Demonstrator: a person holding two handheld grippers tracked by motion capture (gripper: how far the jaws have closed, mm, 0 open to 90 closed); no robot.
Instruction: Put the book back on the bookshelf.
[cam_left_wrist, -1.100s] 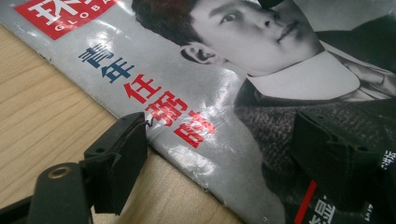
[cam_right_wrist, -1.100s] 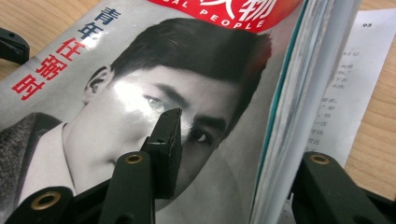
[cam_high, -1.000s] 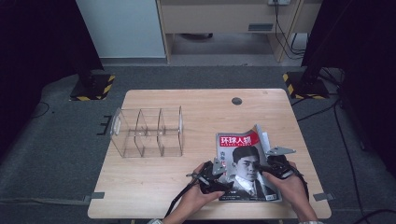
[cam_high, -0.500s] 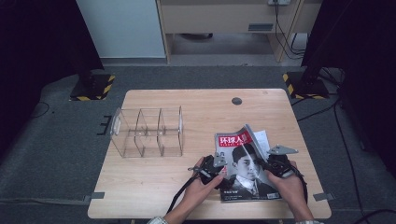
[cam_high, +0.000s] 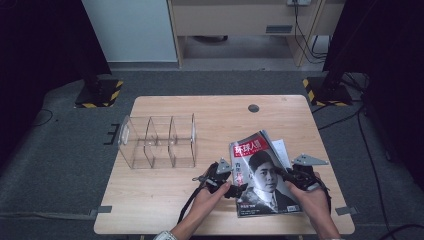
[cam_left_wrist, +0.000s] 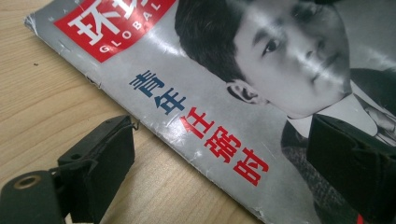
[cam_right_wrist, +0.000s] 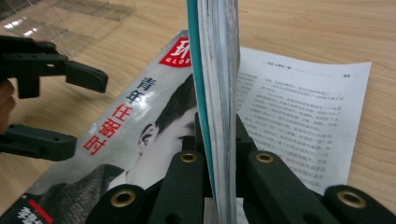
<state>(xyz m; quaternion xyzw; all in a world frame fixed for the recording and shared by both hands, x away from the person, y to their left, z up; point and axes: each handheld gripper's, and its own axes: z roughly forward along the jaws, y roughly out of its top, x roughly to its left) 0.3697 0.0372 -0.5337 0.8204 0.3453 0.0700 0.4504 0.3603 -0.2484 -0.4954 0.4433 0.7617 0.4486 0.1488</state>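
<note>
A magazine with a grey portrait cover and a red title block lies at the front right of the wooden table. My right gripper is shut on its right edge, and the clamped pages stand upright between the jaws of this gripper. My left gripper is open after its jaws have just been widening. It straddles the magazine's left edge, with one finger over bare wood and the other over the cover, neither pressing. The right gripper view shows the left gripper at far left.
A clear plastic organizer with several compartments stands left of the magazine. A printed white page lies flat beside the lifted edge. A small round hole is set in the far side of the table. Dark carpet surrounds the table.
The magazine's right edge has come up off the table in the right gripper. The left gripper has opened and shifted slightly along the magazine's left edge.
</note>
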